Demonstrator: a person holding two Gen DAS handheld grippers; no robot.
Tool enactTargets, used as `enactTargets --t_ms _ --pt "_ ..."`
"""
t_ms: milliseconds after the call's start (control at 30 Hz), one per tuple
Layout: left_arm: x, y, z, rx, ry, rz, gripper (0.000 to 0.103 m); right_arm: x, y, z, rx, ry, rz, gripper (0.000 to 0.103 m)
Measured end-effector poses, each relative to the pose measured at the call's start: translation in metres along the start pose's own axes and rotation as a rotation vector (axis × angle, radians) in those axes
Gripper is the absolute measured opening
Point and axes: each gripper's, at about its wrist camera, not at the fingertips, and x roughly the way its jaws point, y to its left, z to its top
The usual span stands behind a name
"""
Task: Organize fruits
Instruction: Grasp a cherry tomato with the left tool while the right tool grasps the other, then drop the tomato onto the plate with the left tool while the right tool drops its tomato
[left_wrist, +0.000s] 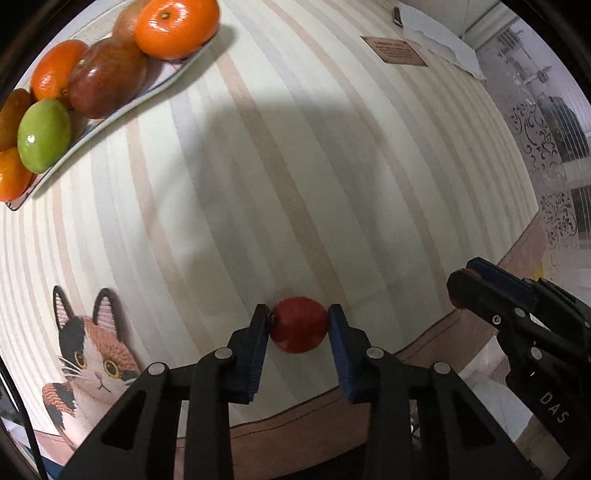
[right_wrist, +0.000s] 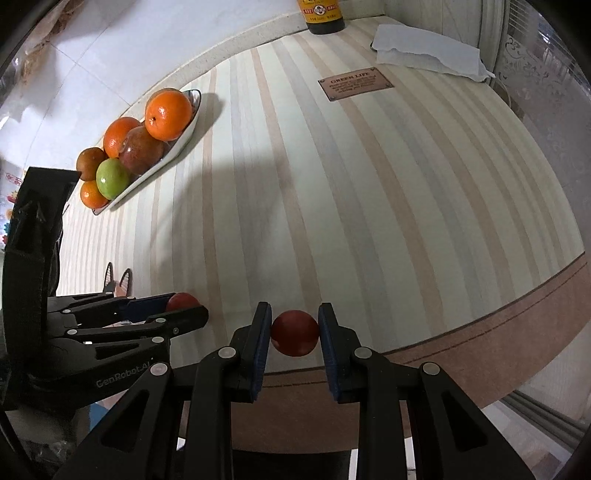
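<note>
Pinching red fruit (left_wrist: 299, 325): left gripper (left_wrist: 298, 326); right gripper (right_wrist: 294, 330) likewise (second red fruit (right_wrist: 294, 333)).

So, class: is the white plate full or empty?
Full: the white plate is heaped with oranges, a green fruit and reddish ones.

Cream tablecloth (right_wrist: 332, 206) with beige and grey stripes, brown along its edge. A calico cat (left_wrist: 92, 354) printed on it, orange, black and white, with yellow eyes. A brown label (right_wrist: 355, 88) with dark lettering. White plate (right_wrist: 184, 136) with a dark rim, carrying bright oranges (right_wrist: 168, 114), a green fruit (right_wrist: 112, 178) and a reddish-brown one (right_wrist: 142, 151). Black grippers, blue pads (left_wrist: 341, 347), each on a dark red fruit (left_wrist: 299, 325). White tissue (right_wrist: 428, 51); dark bottle (right_wrist: 325, 14) with a yellow-red label.
</note>
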Motion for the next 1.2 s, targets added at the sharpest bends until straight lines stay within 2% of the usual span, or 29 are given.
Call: enactTargets --t_ms 133,300,433,533,633,733,800,933,1200 --pt "-0.017 0.016 0.000 -0.047 -0.038 -0.001 0.029 0.001 0.006 0.008 -0.008 -0.014 0.023 0.029" --pt "-0.057 0.055 0.017 -0.140 -0.141 -0.011 0.029 0.002 0.024 0.027 -0.018 -0.042 0.086 0.028" --pt "-0.083 0.105 0.043 -0.226 -0.218 -0.023 0.029 0.008 0.053 0.054 -0.021 -0.075 0.188 0.028" --pt "-0.085 0.132 0.059 -0.320 -0.237 -0.073 0.029 0.019 0.074 0.075 -0.007 -0.106 0.276 0.028" --pt "-0.093 0.153 0.077 -0.329 -0.257 -0.072 0.029 0.034 0.091 0.095 0.014 -0.136 0.337 0.028" --pt "-0.091 0.157 0.095 -0.341 -0.256 -0.076 0.029 0.048 0.105 0.111 0.011 -0.152 0.363 0.028" --pt "-0.104 0.177 0.093 -0.360 -0.255 -0.085 0.029 0.054 0.112 0.117 0.004 -0.157 0.362 0.028" --pt "-0.114 0.188 0.103 -0.362 -0.257 -0.076 0.029 0.065 0.125 0.128 -0.008 -0.155 0.367 0.028" --pt "-0.100 0.197 0.124 -0.347 -0.199 -0.033 0.030 0.091 0.138 0.133 -0.014 -0.155 0.349 0.028"
